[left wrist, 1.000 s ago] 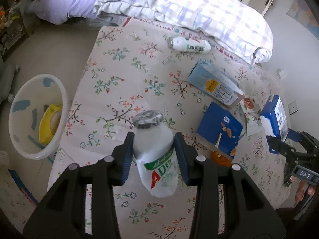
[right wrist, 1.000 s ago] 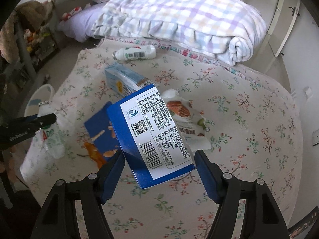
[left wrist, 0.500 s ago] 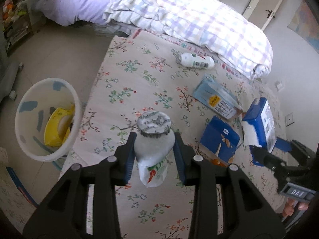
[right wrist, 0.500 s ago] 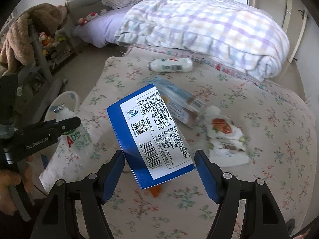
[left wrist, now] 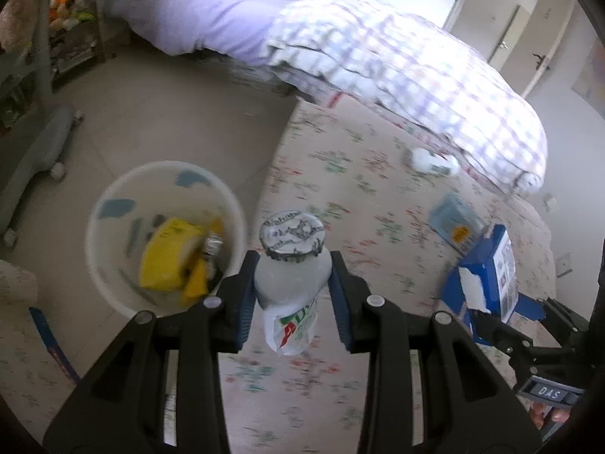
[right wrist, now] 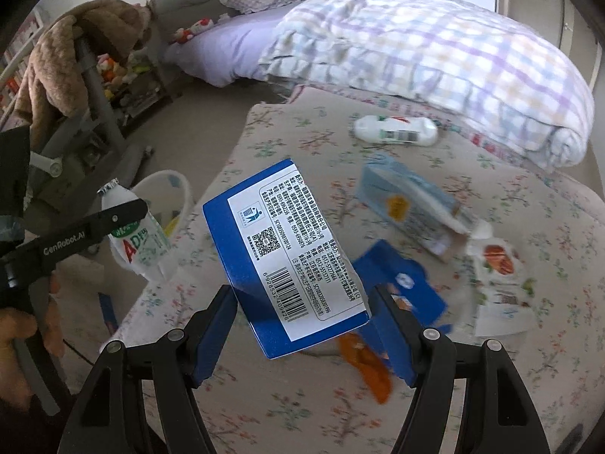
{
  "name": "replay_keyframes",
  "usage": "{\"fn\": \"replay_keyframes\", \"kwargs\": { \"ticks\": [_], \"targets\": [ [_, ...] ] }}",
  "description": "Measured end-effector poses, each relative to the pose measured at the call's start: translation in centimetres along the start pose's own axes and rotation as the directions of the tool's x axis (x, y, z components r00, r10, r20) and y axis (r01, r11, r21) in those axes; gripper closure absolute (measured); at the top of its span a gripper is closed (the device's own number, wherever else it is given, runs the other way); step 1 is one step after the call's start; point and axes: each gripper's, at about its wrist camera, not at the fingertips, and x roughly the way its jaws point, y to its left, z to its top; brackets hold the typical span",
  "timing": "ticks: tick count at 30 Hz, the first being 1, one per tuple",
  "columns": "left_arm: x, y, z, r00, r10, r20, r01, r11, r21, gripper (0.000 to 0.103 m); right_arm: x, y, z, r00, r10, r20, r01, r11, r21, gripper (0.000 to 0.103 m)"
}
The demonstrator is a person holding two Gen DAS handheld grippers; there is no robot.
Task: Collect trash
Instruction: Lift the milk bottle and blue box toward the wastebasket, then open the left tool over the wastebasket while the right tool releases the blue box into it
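Observation:
My left gripper [left wrist: 293,295] is shut on a white yoghurt-drink bottle [left wrist: 289,276] with a foil lid, held above the edge of the floral-covered table [left wrist: 359,227], just right of the white waste bin [left wrist: 113,227]. The bottle also shows in the right wrist view [right wrist: 138,242]. My right gripper [right wrist: 302,336] is shut on a blue carton [right wrist: 291,257] with a white barcode label, held above the table; it also shows in the left wrist view [left wrist: 487,276].
The bin holds yellow packaging [left wrist: 170,257]. On the table lie a white bottle [right wrist: 395,130], a light-blue carton [right wrist: 412,204], a flattened blue box [right wrist: 401,283], an orange scrap [right wrist: 365,363] and a white wrapper [right wrist: 499,272]. A bed with a checked quilt [right wrist: 435,53] stands behind.
Both grippers have moved left toward the bin with their loads. The bin now lies closer and larger in the left wrist view.

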Motion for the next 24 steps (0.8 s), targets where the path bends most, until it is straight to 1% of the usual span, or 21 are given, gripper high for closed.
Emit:
{"fn": "replay_keyframes", "kwargs": {
  "ticks": [6, 8, 10, 12, 14, 15, 16, 17, 19, 23, 24],
  "targets": [
    [0.1, 4.3, 0.3, 0.996, 0.087, 0.033, -0.086, 0.996, -0.033, 0.065, 1.4, 2.8, 0.7, 0.999, 0.045, 0.001, -0.045, 0.999, -0.028, 0.030],
    [0.4, 6.1, 0.4, 0.990, 0.132, 0.047, -0.130, 0.990, -0.046, 0.065, 1.9, 3.5, 1.0, 0.999, 0.054, -0.002, -0.054, 0.998, -0.039, 0.030],
    [0.6, 7.5, 0.6, 0.985, 0.160, 0.059, -0.157, 0.986, -0.061, 0.065, 2.7, 4.3, 1.3, 0.998, 0.059, -0.005, -0.059, 0.997, -0.053, 0.030],
    [0.8, 8.6, 0.6, 0.982, 0.174, 0.073, -0.168, 0.983, -0.079, 0.065, 3.5, 5.0, 1.4, 0.998, 0.059, -0.014, -0.060, 0.996, -0.063, 0.030],
    [1.2, 9.4, 0.6, 0.983, 0.168, 0.071, -0.161, 0.983, -0.093, 0.065, 4.4, 5.6, 1.6, 0.997, 0.067, -0.023, -0.068, 0.996, -0.065, 0.030],
    [1.3, 9.6, 0.6, 0.984, 0.168, 0.067, -0.160, 0.982, -0.101, 0.062, 4.7, 5.7, 1.8, 0.997, 0.071, -0.025, -0.073, 0.995, -0.064, 0.030],
    [1.5, 9.9, 0.6, 0.985, 0.164, 0.050, -0.157, 0.981, -0.114, 0.048, 5.0, 5.8, 1.8, 0.997, 0.075, -0.026, -0.077, 0.995, -0.063, 0.030],
    [1.5, 10.1, 0.6, 0.984, 0.173, 0.043, -0.166, 0.977, -0.131, 0.031, 5.4, 6.1, 1.9, 0.997, 0.079, -0.027, -0.080, 0.995, -0.062, 0.030],
    [1.1, 10.4, 0.4, 0.977, 0.206, 0.054, -0.196, 0.969, -0.150, 0.017, 6.2, 6.7, 2.1, 0.996, 0.088, -0.030, -0.089, 0.994, -0.060, 0.030],
    [0.7, 11.5, 0.2, 0.965, 0.256, 0.052, -0.247, 0.958, -0.147, 0.008, 7.8, 8.0, 2.6, 0.993, 0.110, -0.038, -0.111, 0.993, -0.043, 0.030],
    [0.8, 12.0, 0.0, 0.960, 0.277, 0.042, -0.269, 0.952, -0.147, 0.007, 8.2, 8.4, 2.8, 0.992, 0.115, -0.041, -0.117, 0.992, -0.041, 0.030]
  ]
}}
